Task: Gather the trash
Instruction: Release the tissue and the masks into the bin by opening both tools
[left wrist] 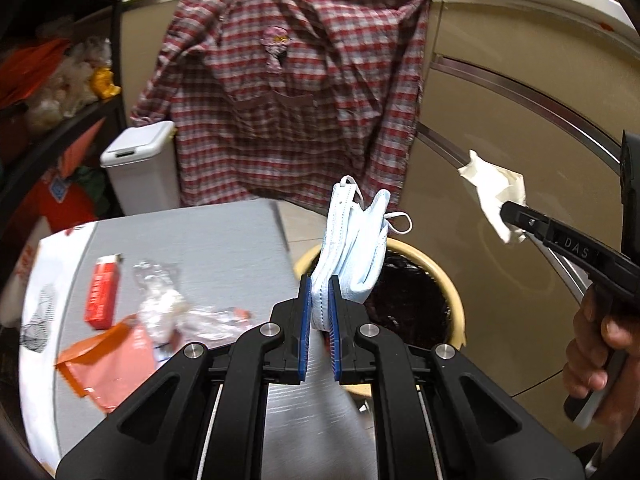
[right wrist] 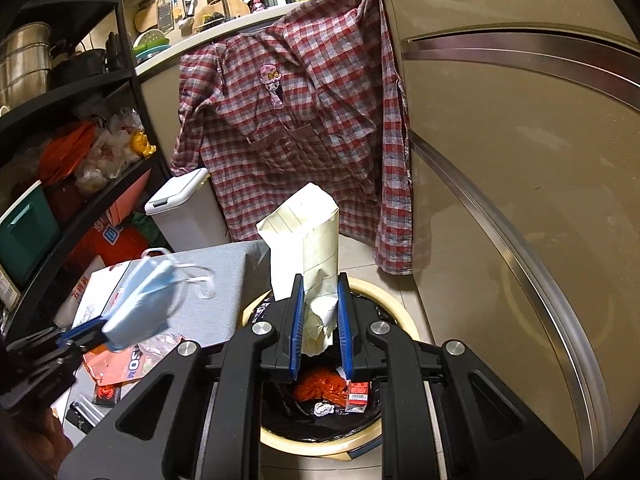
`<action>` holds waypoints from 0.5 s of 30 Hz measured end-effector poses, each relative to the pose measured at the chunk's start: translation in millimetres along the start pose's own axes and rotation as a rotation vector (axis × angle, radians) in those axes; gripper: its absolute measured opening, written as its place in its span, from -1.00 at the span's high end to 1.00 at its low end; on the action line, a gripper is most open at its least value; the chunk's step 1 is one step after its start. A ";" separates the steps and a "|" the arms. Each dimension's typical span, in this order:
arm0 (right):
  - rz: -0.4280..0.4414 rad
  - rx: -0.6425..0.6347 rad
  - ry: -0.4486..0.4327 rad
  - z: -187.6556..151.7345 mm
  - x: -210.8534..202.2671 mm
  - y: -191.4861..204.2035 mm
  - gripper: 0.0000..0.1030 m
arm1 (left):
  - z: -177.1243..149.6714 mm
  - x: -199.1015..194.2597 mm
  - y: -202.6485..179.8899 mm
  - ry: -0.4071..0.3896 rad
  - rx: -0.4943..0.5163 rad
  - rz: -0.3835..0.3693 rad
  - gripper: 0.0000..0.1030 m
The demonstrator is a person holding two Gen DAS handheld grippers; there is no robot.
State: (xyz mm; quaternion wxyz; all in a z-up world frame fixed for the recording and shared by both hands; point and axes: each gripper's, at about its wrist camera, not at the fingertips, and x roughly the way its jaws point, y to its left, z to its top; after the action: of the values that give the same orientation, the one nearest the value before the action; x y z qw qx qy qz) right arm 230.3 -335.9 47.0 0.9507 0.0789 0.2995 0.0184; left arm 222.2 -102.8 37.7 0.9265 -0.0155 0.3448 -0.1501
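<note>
My left gripper (left wrist: 320, 300) is shut on a folded pale blue face mask (left wrist: 352, 248), which sticks up over the near rim of the cream trash bin (left wrist: 456, 300) lined with a black bag. In the right wrist view the same mask (right wrist: 140, 304) hangs blurred at the left. My right gripper (right wrist: 320, 316) is shut on a crumpled cream paper carton (right wrist: 308, 248), directly above the bin (right wrist: 404, 320); red wrappers and a small box lie inside. The left wrist view shows that carton (left wrist: 492, 196) in the right gripper (left wrist: 516, 212), held by a hand.
A grey table (left wrist: 200, 240) left of the bin carries a red box (left wrist: 102, 296), clear plastic wrap (left wrist: 160, 300) and an orange bag (left wrist: 108, 364). A white lidded bin (left wrist: 140, 168) stands behind it. A plaid shirt (left wrist: 288, 92) hangs on the counter; cabinets run along the right.
</note>
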 end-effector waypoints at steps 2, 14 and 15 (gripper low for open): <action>-0.003 0.003 0.003 0.0 2.6 -2.1 0.69 | 0.9 8.5 -8.7 0.009 0.004 -0.007 0.84; -0.001 0.022 0.016 1.5 12.3 -8.4 0.69 | 4.4 44.4 -29.4 0.053 0.010 -0.016 0.84; 0.000 0.023 0.019 1.0 13.6 -8.5 0.69 | 5.0 45.7 -30.0 0.054 0.011 -0.016 0.84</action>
State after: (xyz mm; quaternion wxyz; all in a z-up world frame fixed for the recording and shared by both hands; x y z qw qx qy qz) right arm 241.9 -343.3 38.7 0.9468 0.0898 0.3085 0.0156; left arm 250.1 -144.9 16.5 0.9157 -0.0093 0.3686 -0.1597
